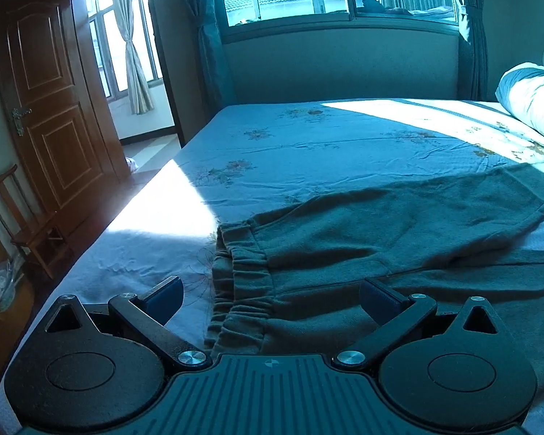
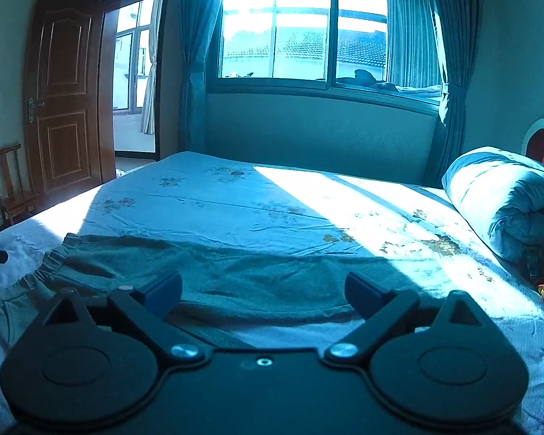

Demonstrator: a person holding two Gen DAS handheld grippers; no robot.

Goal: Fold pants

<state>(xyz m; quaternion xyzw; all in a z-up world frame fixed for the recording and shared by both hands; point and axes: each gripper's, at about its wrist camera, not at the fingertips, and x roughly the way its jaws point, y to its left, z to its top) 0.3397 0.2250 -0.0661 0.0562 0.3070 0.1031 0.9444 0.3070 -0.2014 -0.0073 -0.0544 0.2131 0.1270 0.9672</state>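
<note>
Dark green pants (image 1: 362, 239) lie spread on the bed, their gathered elastic waistband (image 1: 243, 275) at the left. My left gripper (image 1: 272, 297) is open and empty, low over the waistband, fingers either side of it. In the right wrist view the pants (image 2: 235, 272) stretch across the sheet, waistband (image 2: 43, 268) at far left. My right gripper (image 2: 263, 290) is open and empty above the pants' near edge toward the leg end.
The bed (image 2: 235, 203) has a pale floral sheet. A rolled quilt (image 2: 507, 203) lies at the right by the headboard. A wooden door (image 1: 50, 94) and chair (image 1: 25, 224) stand left of the bed. A window (image 2: 308, 29) is behind.
</note>
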